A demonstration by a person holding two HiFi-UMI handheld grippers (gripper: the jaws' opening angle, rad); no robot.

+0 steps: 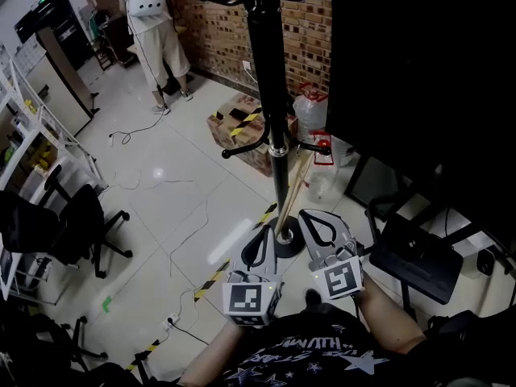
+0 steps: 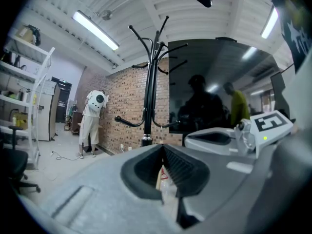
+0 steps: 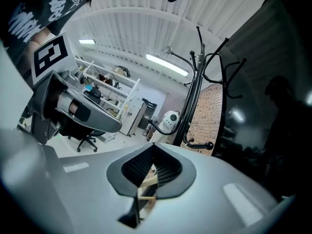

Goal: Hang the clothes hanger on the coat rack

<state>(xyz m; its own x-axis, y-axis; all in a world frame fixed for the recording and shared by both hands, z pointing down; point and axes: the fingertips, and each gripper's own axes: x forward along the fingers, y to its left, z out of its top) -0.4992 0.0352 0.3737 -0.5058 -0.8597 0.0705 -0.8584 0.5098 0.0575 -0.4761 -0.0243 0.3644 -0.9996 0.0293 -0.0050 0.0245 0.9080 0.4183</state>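
Just above the person's dark printed shirt [image 1: 314, 355], both grippers point level toward the foot of the coat rack [image 1: 268, 79]. The left gripper [image 1: 268, 230] has its jaws together at the tips and nothing is pressed between them. The right gripper [image 1: 306, 214] also has its jaws fully closed. The clothes hanger [image 1: 292, 192], made of pale wooden bars, is low beside the black pole, near the round base [image 1: 292, 247], and shows between the two grippers. I cannot tell if any jaw touches it. Behind the rack, a cardboard box [image 1: 239, 127] stands by the brick wall [image 1: 218, 22].
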